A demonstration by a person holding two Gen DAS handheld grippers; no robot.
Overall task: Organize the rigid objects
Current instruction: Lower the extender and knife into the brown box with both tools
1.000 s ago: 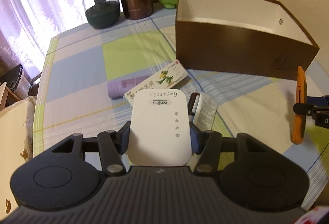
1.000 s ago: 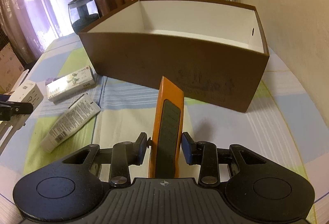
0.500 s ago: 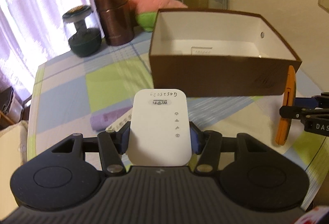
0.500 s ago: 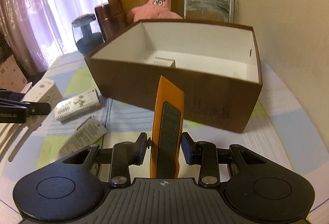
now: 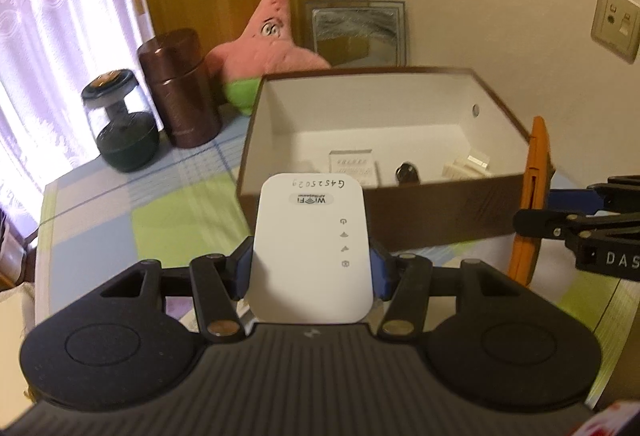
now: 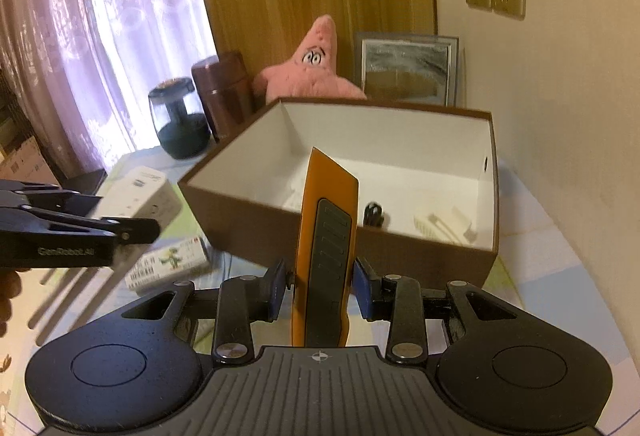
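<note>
Two grippers are each carrying something in front of an open brown box [image 5: 400, 212] with a white inside. The left gripper [image 5: 311, 266] is clamping a white WiFi extender [image 5: 310, 248] between its blue pads, which are pressing on the two sides of the device; handwriting and a printed logo are showing upside down along its far end. The extender is hanging above the checked tablecloth [image 5: 168, 232], just short of the box's near wall. The right gripper [image 6: 320, 290] is gripping an orange utility knife [image 6: 326, 256] with a dark slider panel, standing upright with its slanted tip pointing up and overlapping the box's near rim in the right wrist view. In the left wrist view the same knife [image 5: 534, 196] is showing at the box's right corner. Inside the box, a small clear-cased item [image 5: 354, 168], a dark rounded object [image 5: 407, 172] and a pale cream piece [image 5: 466, 166] are lying on the floor. On the tablecloth to the left, a printed carton with a green cartoon figure [image 6: 168, 264] is lying flat. A pink star plush [image 6: 312, 72], a brown canister [image 6: 224, 96] and a dark glass jar [image 6: 180, 120] are standing behind the box.
</note>
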